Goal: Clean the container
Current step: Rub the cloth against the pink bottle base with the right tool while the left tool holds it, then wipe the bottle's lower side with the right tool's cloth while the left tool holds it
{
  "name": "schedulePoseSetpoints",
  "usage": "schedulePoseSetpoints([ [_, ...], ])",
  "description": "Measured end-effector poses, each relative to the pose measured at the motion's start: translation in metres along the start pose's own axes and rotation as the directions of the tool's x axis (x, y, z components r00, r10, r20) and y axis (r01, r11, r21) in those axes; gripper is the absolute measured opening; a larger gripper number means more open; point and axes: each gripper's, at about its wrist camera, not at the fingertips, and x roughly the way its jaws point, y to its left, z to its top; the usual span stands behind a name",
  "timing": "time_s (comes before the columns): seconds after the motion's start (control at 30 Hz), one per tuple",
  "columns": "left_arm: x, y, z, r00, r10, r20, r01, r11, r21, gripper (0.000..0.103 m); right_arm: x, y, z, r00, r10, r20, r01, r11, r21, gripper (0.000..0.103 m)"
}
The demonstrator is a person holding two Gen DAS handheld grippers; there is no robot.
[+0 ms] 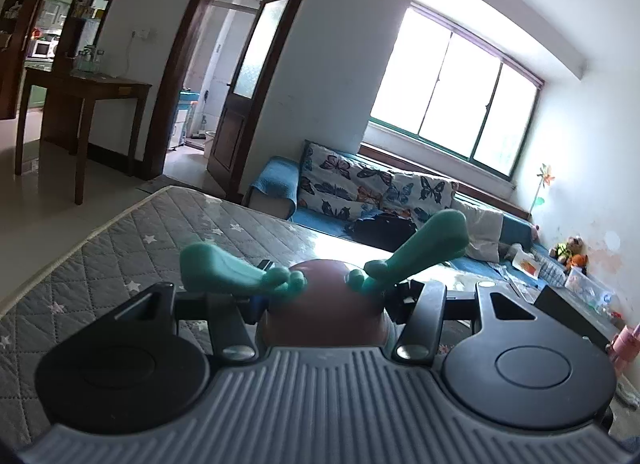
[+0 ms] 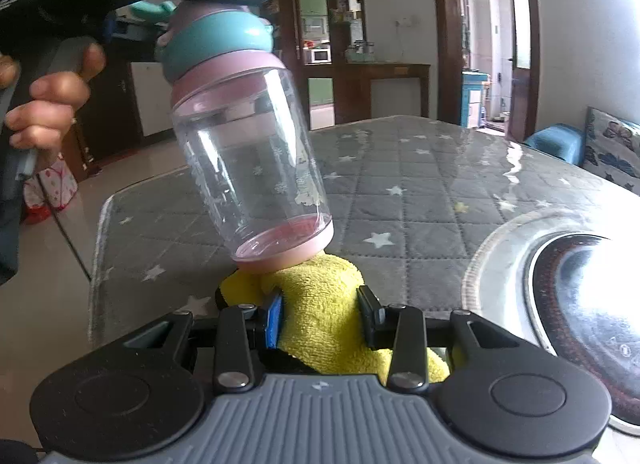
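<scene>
Closest to the right-hand camera, the right tongs (image 2: pixel 320 314) are clamped on a yellow cloth (image 2: pixel 320 304), its fluffy bulk bulging out between the two pads and pressing up against the pink base of the bottle (image 2: pixel 252 160). Beneath all this spreads the surface (image 2: pixel 420 192), covered in grey quilted fabric with white stars under a glossy sheet. A large glass plate (image 2: pixel 496 264) with a dark patterned ring lies on it to the right, catching the window glare. The bottle itself is clear-walled, with a pink collar and teal lid, and hangs tilted above the surface, held off it. At its top, the left tongs (image 1: pixel 324 296) are closed around the pink cap, with the two teal handles (image 1: pixel 424 244) splaying out to either side. A hand (image 2: pixel 48 100) grips that tool's handle.
</scene>
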Motion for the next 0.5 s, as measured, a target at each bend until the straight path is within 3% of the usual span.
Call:
schedulePoseSetpoints([
  [0.27, 0.006, -0.001, 0.000, 1.000, 0.011, -0.023, -0.010, 1.000, 0.024, 0.055, -0.001, -0.024, 0.000, 0.998, -0.056, 0.013, 0.054, 0.993, 0.102, 0.037],
  [0.5, 0.012, -0.002, -0.006, 0.999, 0.006, -0.040, -0.005, 1.000, 0.025, 0.055, -0.002, -0.034, -0.001, 0.999, -0.042, 0.026, 0.037, 0.983, 0.178, 0.037],
])
